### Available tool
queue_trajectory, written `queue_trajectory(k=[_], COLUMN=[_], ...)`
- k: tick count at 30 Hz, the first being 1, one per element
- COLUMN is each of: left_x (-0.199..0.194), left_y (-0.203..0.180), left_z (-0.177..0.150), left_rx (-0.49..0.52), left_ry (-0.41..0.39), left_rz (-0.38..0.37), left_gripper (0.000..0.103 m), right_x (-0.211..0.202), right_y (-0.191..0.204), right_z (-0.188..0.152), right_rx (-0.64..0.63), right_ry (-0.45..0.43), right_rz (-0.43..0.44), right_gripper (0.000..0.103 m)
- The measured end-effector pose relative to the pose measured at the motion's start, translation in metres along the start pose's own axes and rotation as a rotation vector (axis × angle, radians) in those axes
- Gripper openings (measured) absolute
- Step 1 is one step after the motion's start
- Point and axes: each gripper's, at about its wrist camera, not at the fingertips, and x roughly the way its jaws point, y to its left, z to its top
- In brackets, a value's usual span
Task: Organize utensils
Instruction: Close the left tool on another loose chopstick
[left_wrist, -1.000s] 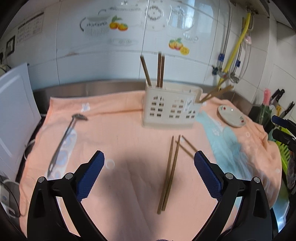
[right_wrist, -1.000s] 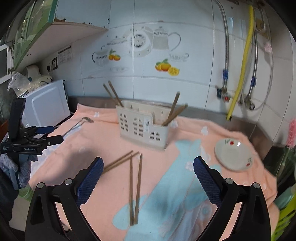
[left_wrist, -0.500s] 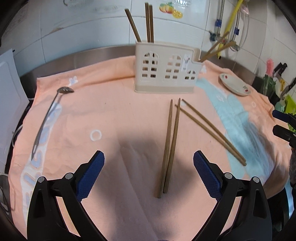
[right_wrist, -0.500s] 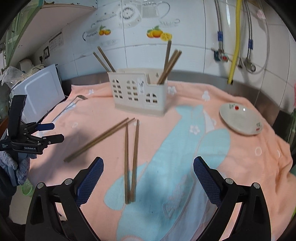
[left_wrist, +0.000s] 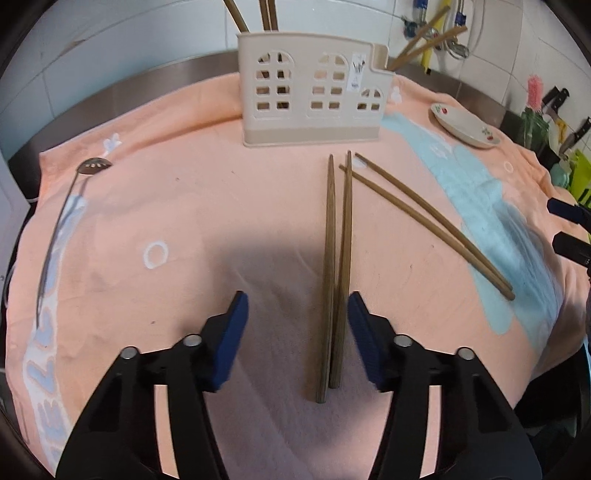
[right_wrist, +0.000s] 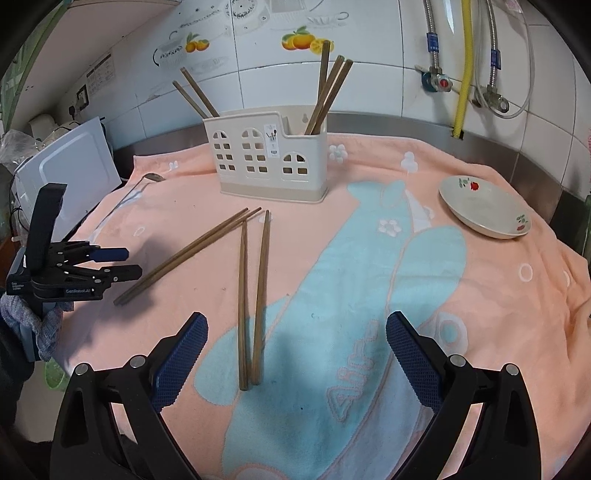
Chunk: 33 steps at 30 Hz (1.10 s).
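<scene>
Four loose chopsticks (right_wrist: 242, 295), five in one holder (right_wrist: 271, 157), one ladle (left_wrist: 62, 218), one dish (right_wrist: 484, 210), one towel (right_wrist: 369, 295)

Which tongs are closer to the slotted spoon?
Left. The left tongs sit at the towel's near-left edge, the same side as the spoon; the right tongs hover over the blue patch, farther across.

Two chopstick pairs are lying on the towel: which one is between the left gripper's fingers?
The pair pointing straight at the holder; the left gripper is closing around it. The angled pair lies outside.
</scene>
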Motion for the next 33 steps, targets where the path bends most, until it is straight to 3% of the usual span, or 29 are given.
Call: queue_trajectory(k=[8,13,17,19,33], left_x=[0.011,0.013,0.017,0.018,0.013], left_y=[-0.004,-0.005,-0.011,-0.014,0.001], left_z=[0.000,0.002,0.001,-0.001,-0.004], left_rx=[0.036,0.052,0.076,0.094,0.039], left_ry=[0.025,0.027,0.042,0.036,0.038], left_rz=[-0.036,-0.027,-0.012,0.003,0.028], left_gripper=[0.026,0.026,0.024,0.024,0.023], right_x=[0.009,0.018,0.025,0.029,0.063], right_y=[0.000,0.003,0.008,0.010,0.025], right_z=[0.001,0.000,-0.004,-0.005,-0.007], right_rx=[-0.010,-0.032,-0.049,-0.052,-0.064], right_ry=[0.018,0.039,0.059,0.071,0.138], right_rz=[-0.008,-0.015,-0.017,-0.003,0.030], right_gripper=[0.093,0.080,0.075,0.064,0.033])
